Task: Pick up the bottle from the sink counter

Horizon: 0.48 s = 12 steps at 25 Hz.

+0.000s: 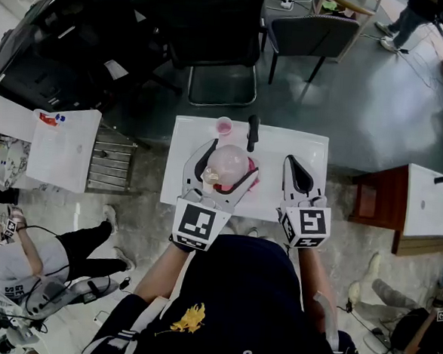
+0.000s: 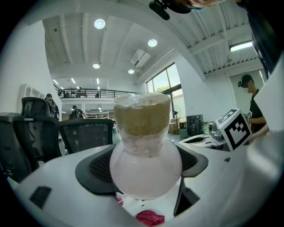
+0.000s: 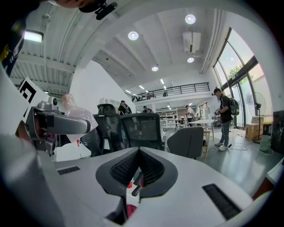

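Bottle (image 2: 144,165): round pinkish translucent bulb, tan-filled neck, clamped at the bulb by left gripper (image 1: 227,169) over white counter (image 1: 303,144), seemingly lifted clear. Likely light thin plastic, smooth, could slip or squash; neck looks firmer. Right gripper (image 3: 139,170) jaws together, empty

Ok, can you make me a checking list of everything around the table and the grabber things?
Surface: white counter, set among chairs on a grey floor.
Job's things: clear pinkish bottle, round-bodied, between the left jaws.
Clutter: small pink cup; black object beside it; red thing below the bottle.
Grippers: left hand-held gripper shut on the bottle; right hand-held gripper shut, holding nothing.
Cables: power strip with a cord on the floor beyond the chairs.
Surroundings: black office chairs, second white table, people nearby.
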### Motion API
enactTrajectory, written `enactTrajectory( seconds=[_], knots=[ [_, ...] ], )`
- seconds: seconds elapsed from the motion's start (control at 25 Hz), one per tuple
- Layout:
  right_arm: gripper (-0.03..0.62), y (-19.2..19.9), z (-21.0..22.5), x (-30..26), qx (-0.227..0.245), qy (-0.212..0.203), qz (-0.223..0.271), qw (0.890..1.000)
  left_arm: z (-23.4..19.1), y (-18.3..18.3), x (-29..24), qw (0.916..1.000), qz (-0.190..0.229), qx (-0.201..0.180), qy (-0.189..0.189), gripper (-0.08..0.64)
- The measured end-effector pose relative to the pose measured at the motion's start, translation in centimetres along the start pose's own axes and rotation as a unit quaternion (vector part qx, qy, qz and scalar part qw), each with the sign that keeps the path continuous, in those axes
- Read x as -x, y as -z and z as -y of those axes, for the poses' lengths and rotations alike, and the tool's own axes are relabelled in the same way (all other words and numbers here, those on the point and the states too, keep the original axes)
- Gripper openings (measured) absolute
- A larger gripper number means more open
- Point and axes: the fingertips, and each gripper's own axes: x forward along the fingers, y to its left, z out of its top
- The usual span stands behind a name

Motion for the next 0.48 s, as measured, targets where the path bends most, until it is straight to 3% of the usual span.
enactTrajectory(
  seconds=[0.48],
  knots=[
    [0.026,-0.35,-0.03,0.03,0.0,-0.001,0.006,1.0,0.04,-0.01,-0.02,1.0,0.001,-0.003,-0.001,0.417]
  ],
)
